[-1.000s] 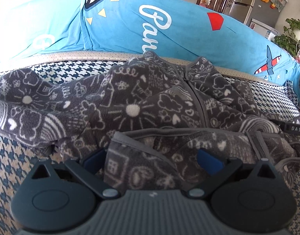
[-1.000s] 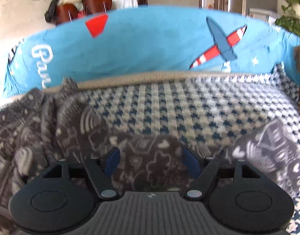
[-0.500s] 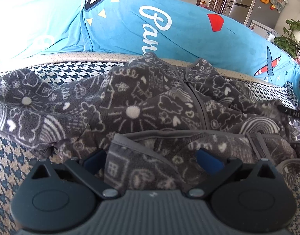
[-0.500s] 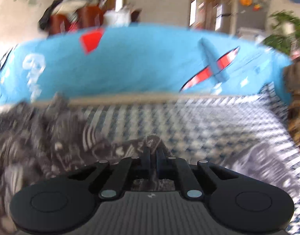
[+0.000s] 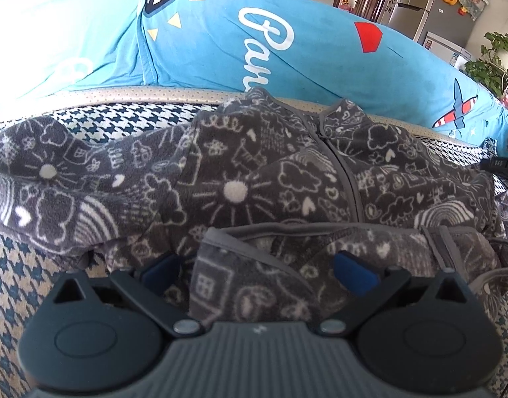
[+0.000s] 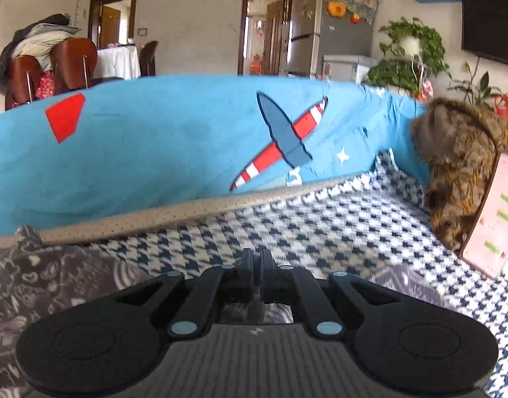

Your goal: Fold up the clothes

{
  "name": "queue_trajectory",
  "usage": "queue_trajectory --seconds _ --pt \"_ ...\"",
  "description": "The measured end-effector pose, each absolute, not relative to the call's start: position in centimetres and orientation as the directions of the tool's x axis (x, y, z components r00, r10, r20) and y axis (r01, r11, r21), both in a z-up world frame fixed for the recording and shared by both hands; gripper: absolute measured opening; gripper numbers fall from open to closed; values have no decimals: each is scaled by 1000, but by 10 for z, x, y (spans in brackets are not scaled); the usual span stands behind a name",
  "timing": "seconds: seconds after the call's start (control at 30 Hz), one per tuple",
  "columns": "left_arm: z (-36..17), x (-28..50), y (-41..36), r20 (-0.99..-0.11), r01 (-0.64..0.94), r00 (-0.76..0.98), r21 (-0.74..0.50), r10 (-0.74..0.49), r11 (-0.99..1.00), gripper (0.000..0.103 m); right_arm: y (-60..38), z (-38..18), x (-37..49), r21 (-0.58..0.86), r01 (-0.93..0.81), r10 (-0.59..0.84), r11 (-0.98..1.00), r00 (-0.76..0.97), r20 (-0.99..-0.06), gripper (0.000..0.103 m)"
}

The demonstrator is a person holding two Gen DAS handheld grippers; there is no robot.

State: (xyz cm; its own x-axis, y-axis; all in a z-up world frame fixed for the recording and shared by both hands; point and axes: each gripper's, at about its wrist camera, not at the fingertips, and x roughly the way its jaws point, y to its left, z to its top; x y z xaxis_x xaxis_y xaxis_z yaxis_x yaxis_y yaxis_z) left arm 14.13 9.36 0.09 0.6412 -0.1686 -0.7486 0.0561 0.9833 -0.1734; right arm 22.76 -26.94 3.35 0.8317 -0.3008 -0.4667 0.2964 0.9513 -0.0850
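Garment: I see the dark grey fleece zip jacket with white doodle print [image 5: 254, 179] lying rumpled on the blue-and-cream houndstooth sofa cover [image 5: 18, 265], its collar towards the turquoise printed cushion [image 5: 204, 39] and its hem doubled over on the near side.

Left tongs: my left gripper [image 5: 257, 268] stands wide open, its blue pads either side of the doubled hem; I judge it is set there to pin or take that edge, gripping nothing now.

Right tongs: my right gripper [image 6: 255, 262] has its fingers pressed together. Grey fleece shows just beneath them; whether a pinch of the jacket is caught between them I cannot tell.

Why so: with one tong at the hem and the other off the jacket's right side, I judge I am working a fold across.

Left view only: the jacket's whole front and zip.

Right view only: bare sofa cover beyond the jacket, a brown patterned bundle [image 6: 463, 165] and a pink card [image 6: 492, 219] at its far end.
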Motion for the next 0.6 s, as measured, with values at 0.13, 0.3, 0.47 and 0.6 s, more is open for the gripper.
queue_trajectory --seconds 0.13,0.3,0.47,0.6 --pt "7 142 95 -742 50 649 -179 -168 983 103 -268 48 217 -36 244 -234 969 867 -439 13" --pt "15 140 96 -723 53 675 -152 -148 987 103 -265 50 202 31 156 -122 987 864 -488 18" --pt "14 139 101 -736 43 663 -143 -135 989 103 -267 49 177 104 106 -33 989 842 -539 29" --pt "17 132 109 -729 27 673 -150 -129 988 103 -273 53 151 191 87 32 978 836 -547 41"
